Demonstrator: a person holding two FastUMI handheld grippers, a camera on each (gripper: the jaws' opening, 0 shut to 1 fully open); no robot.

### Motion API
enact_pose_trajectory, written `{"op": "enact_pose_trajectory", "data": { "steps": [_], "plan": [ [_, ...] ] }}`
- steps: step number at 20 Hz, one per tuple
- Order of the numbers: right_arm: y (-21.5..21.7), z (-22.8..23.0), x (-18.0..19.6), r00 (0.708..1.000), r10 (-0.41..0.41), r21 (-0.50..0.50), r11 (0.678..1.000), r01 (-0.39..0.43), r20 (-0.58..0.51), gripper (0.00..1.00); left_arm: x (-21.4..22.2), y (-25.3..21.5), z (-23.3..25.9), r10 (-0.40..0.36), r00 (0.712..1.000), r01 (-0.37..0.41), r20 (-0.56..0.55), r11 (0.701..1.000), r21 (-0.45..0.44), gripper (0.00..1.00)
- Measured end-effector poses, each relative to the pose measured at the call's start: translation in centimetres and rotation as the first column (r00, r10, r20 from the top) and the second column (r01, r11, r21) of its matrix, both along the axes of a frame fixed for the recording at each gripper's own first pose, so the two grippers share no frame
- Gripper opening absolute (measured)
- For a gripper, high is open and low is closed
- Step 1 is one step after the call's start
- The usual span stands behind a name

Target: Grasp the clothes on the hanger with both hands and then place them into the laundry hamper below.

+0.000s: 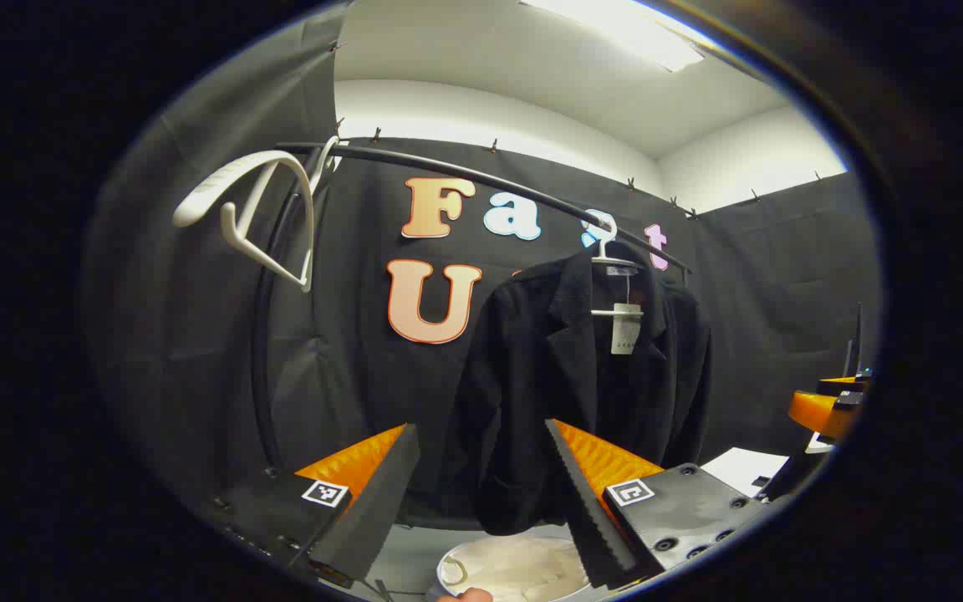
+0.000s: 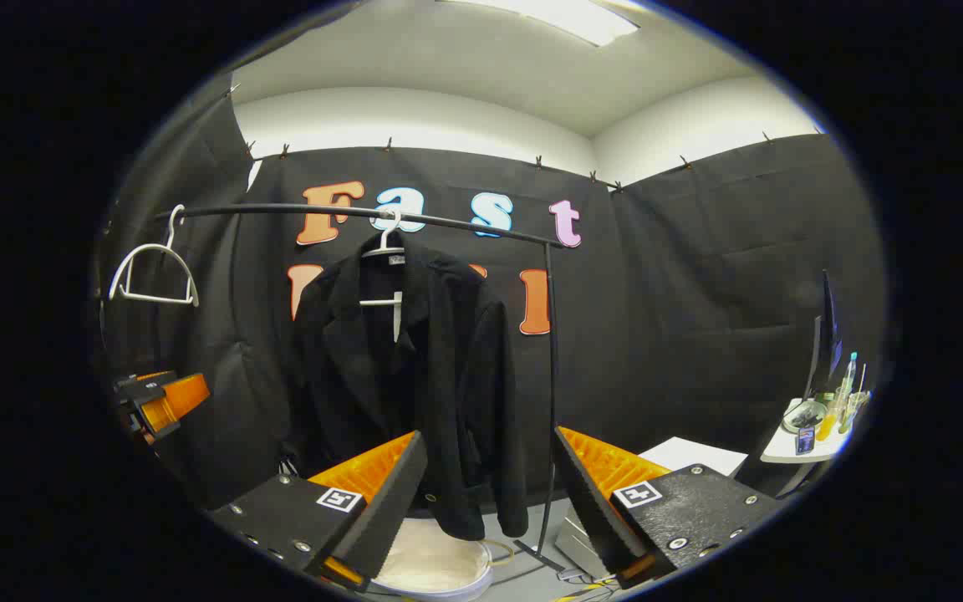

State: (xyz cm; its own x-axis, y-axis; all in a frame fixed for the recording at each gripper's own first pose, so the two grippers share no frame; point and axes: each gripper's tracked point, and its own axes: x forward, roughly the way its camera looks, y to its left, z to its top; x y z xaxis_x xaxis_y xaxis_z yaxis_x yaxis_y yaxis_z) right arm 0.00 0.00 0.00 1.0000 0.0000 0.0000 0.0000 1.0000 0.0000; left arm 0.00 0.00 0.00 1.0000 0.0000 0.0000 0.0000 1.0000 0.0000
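A black jacket (image 1: 582, 393) hangs on a white hanger (image 1: 611, 255) from the black clothes rail (image 1: 465, 173); in the right gripper view the same jacket (image 2: 402, 368) hangs left of centre on its hanger (image 2: 385, 242). Below it stands a white laundry hamper (image 1: 515, 568), also seen low in the right gripper view as the hamper (image 2: 435, 568). My left gripper (image 1: 481, 493) is open, some way short of the jacket's hem. My right gripper (image 2: 490, 493) is open too, apart from the jacket. The other gripper (image 2: 160, 405) shows at the left edge.
An empty white hanger (image 1: 256, 209) hangs at the rail's left end, empty hanger (image 2: 155, 272). The rail's upright post (image 2: 550, 393) stands right of the jacket. A small white table (image 2: 812, 435) with bottles and a screen stands at far right. Cables lie on the floor.
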Motion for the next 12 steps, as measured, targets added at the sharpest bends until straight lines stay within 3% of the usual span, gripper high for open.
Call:
{"op": "enact_pose_trajectory", "data": {
  "steps": [2, 3, 5, 7, 8, 9, 12],
  "plan": [
    [0.0, -0.3, -0.1, 1.000, 0.013, -0.010, 1.000, -0.013, -0.006, 0.88, 0.0, -0.9, 0.3, -0.013, 1.000, 0.013, 0.008, 1.000, 0.011, 1.00],
    [-0.2, -0.3, -0.2, 1.000, 0.014, -0.019, 1.000, -0.014, -0.003, 0.93, 0.0, -1.2, 0.5, -0.018, 1.000, 0.018, 0.012, 1.000, 0.015, 1.00],
    [-0.2, -0.3, -0.1, 1.000, 0.020, -0.035, 0.999, -0.020, 0.001, 0.93, 0.1, -1.8, 0.3, -0.024, 1.000, 0.023, 0.016, 0.999, 0.021, 0.93],
    [0.2, -0.1, 0.1, 0.999, 0.037, -0.040, 0.999, -0.037, 0.008, 0.93, 0.0, -2.4, 0.4, -0.026, 1.000, 0.026, 0.016, 0.999, 0.023, 0.93],
    [0.4, -0.1, 0.2, 0.999, 0.048, -0.041, 0.998, -0.047, 0.012, 0.93, 0.2, -2.4, 0.3, -0.025, 1.000, 0.025, 0.017, 0.999, 0.026, 1.00],
    [0.5, -0.2, 0.4, 0.998, 0.057, -0.045, 0.997, -0.056, 0.012, 0.93, 0.2, -2.3, 0.5, -0.021, 1.000, 0.020, 0.019, 0.999, 0.030, 1.00],
    [0.9, -0.1, 0.9, 0.997, 0.079, -0.050, 0.996, -0.078, 0.015, 0.93, 0.0, -2.4, 0.8, -0.006, 1.000, 0.005, 0.027, 0.999, 0.045, 0.92]
  ]
}}
